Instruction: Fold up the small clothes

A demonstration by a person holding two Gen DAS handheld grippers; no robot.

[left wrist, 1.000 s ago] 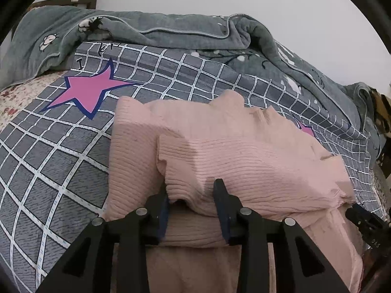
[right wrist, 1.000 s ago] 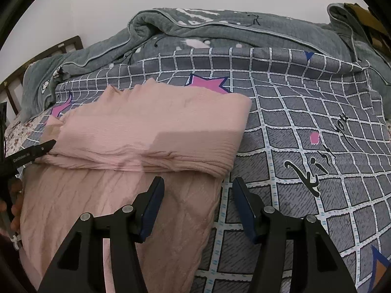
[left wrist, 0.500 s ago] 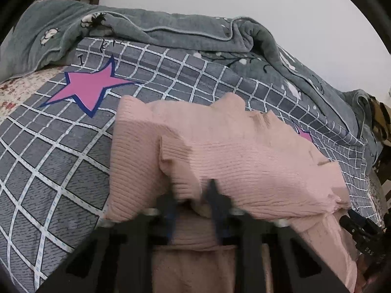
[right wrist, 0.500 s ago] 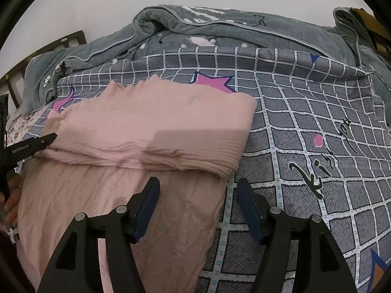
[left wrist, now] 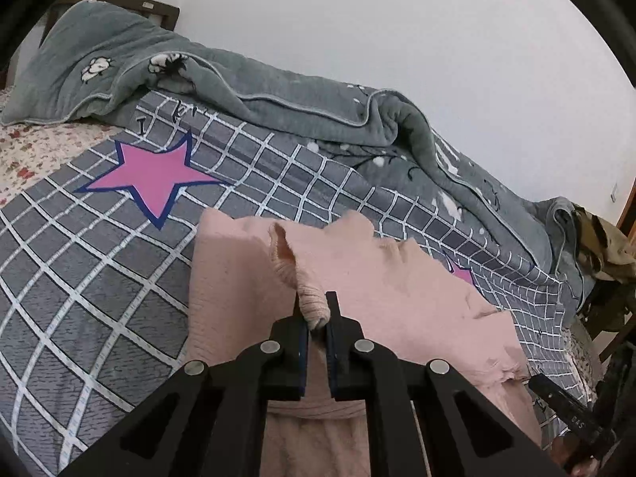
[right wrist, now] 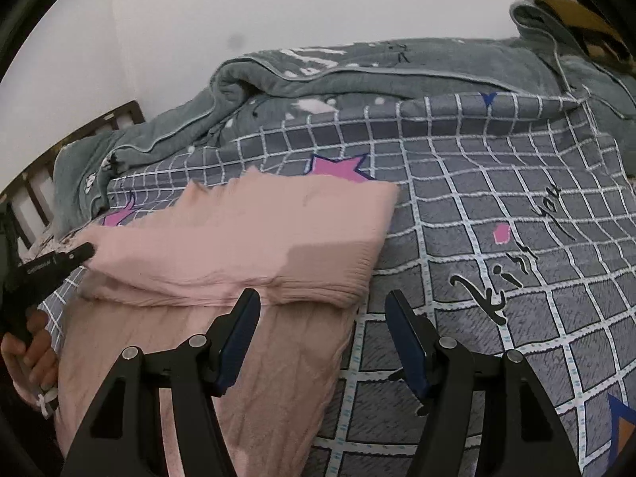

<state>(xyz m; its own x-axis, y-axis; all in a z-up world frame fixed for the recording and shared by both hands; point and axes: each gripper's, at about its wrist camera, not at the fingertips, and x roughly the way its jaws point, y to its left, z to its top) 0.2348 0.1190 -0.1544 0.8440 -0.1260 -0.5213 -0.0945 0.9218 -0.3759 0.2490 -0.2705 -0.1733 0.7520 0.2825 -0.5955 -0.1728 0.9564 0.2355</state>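
My left gripper (left wrist: 316,312) is clamped on a ribbed edge of the pink knit garment (left wrist: 381,278), the bunched fabric pinched between its narrow jaws and lifted a little off the layer beneath. From the right wrist camera the same gripper shows at the far left (right wrist: 85,252), its black tip at the garment's left edge, with my hand (right wrist: 31,361) gripping the handle below it. My right gripper (right wrist: 322,308) has its jaws standing wide, holding nothing; it hovers over the near right part of the garment (right wrist: 246,238), one finger above the pink fabric, the other above the bedspread. The garment lies on the bed, its upper portion folded over the lower one, the fold running across just ahead of the right gripper. Under it spreads a grey bedspread (right wrist: 497,183) with a white grid, pink stars (left wrist: 153,173) and black script. Beyond that, a rumpled grey-green blanket (left wrist: 246,79) lies against a plain white wall (left wrist: 357,20)
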